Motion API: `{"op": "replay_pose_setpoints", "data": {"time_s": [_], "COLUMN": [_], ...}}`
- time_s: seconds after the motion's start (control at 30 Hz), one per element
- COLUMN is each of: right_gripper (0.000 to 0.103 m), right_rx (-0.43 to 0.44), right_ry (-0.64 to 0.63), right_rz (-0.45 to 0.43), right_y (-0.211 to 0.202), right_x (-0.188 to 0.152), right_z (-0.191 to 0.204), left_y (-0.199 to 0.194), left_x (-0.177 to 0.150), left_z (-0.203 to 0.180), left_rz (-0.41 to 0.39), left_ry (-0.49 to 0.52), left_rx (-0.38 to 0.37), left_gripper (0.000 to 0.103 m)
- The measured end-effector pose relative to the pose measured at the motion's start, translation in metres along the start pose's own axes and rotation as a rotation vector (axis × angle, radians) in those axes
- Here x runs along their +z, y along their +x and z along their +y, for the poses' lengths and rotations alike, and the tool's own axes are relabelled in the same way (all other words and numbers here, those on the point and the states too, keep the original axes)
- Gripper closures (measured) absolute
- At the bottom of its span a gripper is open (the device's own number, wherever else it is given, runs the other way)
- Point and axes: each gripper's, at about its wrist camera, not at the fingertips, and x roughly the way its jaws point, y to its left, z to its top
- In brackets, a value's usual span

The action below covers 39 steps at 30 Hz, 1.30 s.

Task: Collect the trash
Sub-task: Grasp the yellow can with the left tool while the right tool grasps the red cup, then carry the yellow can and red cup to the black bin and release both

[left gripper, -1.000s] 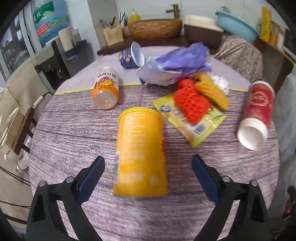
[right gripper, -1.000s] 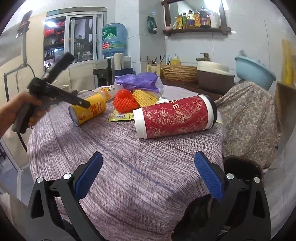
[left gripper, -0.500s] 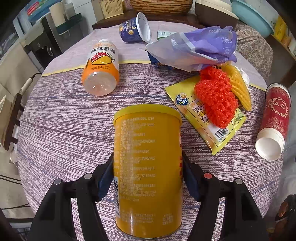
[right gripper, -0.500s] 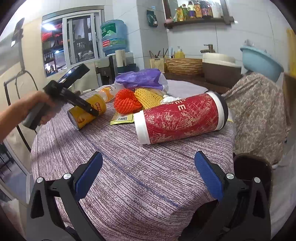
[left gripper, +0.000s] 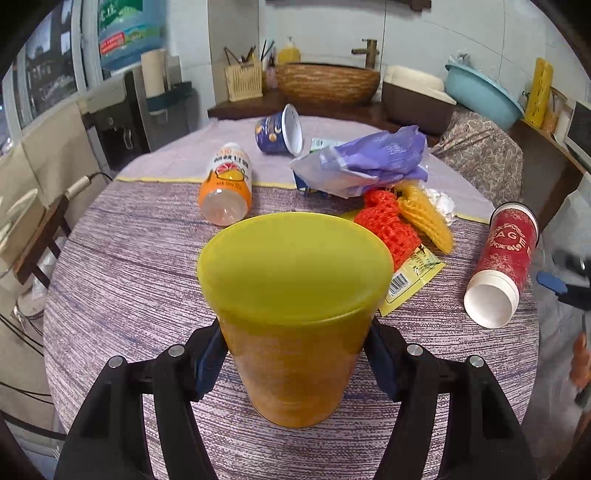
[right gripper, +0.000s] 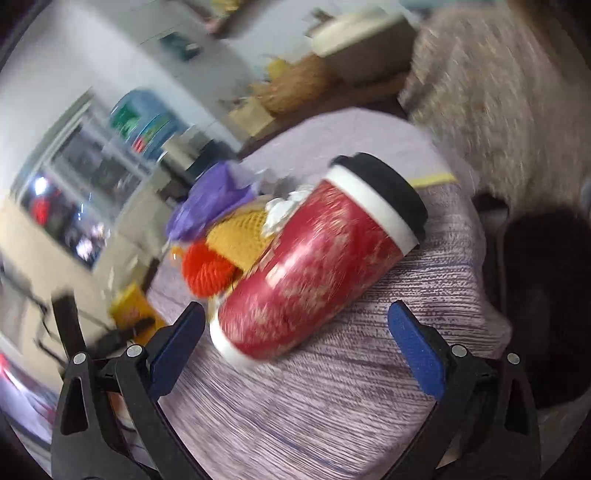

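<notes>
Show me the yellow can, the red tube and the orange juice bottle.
yellow can (left gripper: 295, 273), left wrist view, on its lid.
red tube (left gripper: 508, 251), left wrist view, on its red side.
orange juice bottle (left gripper: 227, 173), left wrist view, on its label.

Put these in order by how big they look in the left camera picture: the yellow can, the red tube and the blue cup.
1. Yellow can: looks largest, though it is nearest the camera, so that may mislead.
2. Red tube.
3. Blue cup: looks smallest, but it lies farthest away.

A round desk (left gripper: 122, 266) under striped purple cloth stands before a white tiled wall (left gripper: 443, 33), with a window (left gripper: 48, 74) at left and a wooden counter (left gripper: 258, 105) carrying what looks like a woven basin (left gripper: 327, 83).
</notes>
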Motion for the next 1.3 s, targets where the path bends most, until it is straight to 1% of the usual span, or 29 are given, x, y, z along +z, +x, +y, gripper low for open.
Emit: {"op": "replay_pose_setpoints", "data": {"time_s": [0.03,0.1,0.17,0.2,0.27,0.33,0.43,0.53,0.63,0.73,0.8,0.9,1.0,1.07,1.2,1.3], "right_gripper": [0.006,0.006,0.008,0.009,0.009,0.009,0.009,0.014,0.015,0.017,0.018,0.02,0.021,0.022,0.023,0.023], "right_rx": [-0.004,-0.036,-0.063,-0.102,-0.137,-0.147,-0.145,-0.115,-0.103,-0.062,-0.052,-0.053,-0.037,-0.037,-0.032,-0.051], "right_ry": [0.059,0.131,0.157,0.165,0.189,0.227,0.264,0.312,0.299,0.291,0.249,0.173,0.108,0.067,0.028,-0.011], "right_rz": [0.017,0.044,0.055,0.043,0.042,0.069,0.08,0.078,0.07,0.066,0.047,-0.006,-0.054,-0.082,-0.13,-0.185], "right_y": [0.007,0.019,0.03,0.034,0.04,0.047,0.052,0.052,0.053,0.051,0.045,0.031,0.013,-0.003,-0.031,-0.059], "right_x": [0.007,0.016,0.022,0.027,0.031,0.036,0.043,0.044,0.046,0.045,0.046,0.051,0.058,0.062,0.068,0.073], "right_z": [-0.005,-0.008,-0.008,-0.007,-0.011,-0.014,-0.018,-0.027,-0.029,-0.03,-0.026,-0.017,-0.012,-0.012,-0.02,-0.028], "left_y": [-0.002,-0.005,-0.007,-0.009,-0.011,-0.011,-0.012,-0.01,-0.011,-0.014,-0.016,-0.02,-0.024,-0.027,-0.028,-0.026], "left_x": [-0.001,-0.003,-0.006,-0.009,-0.014,-0.017,-0.023,-0.026,-0.028,-0.028,-0.029,-0.027,-0.027,-0.025,-0.021,-0.015], "left_z": [-0.003,-0.006,-0.006,-0.006,-0.003,0.0,0.003,0.004,0.003,-0.003,-0.005,-0.014,-0.026,-0.039,-0.071,-0.101], "left_rz": [-0.015,-0.031,-0.033,-0.033,-0.035,-0.037,-0.038,-0.037,-0.043,-0.063,-0.073,-0.086,-0.1,-0.116,-0.132,-0.146], "left_ry": [0.009,0.018,0.009,0.007,0.0,-0.003,-0.002,-0.004,0.004,0.023,0.022,0.023,0.027,0.029,0.058,0.083], "left_rx": [0.009,0.014,-0.003,-0.006,-0.008,-0.011,-0.006,-0.011,-0.007,0.006,-0.001,-0.026,-0.05,-0.084,-0.139,-0.188], "left_gripper": [0.038,0.038,0.038,0.037,0.038,0.038,0.038,0.038,0.037,0.037,0.037,0.037,0.037,0.038,0.037,0.037]}}
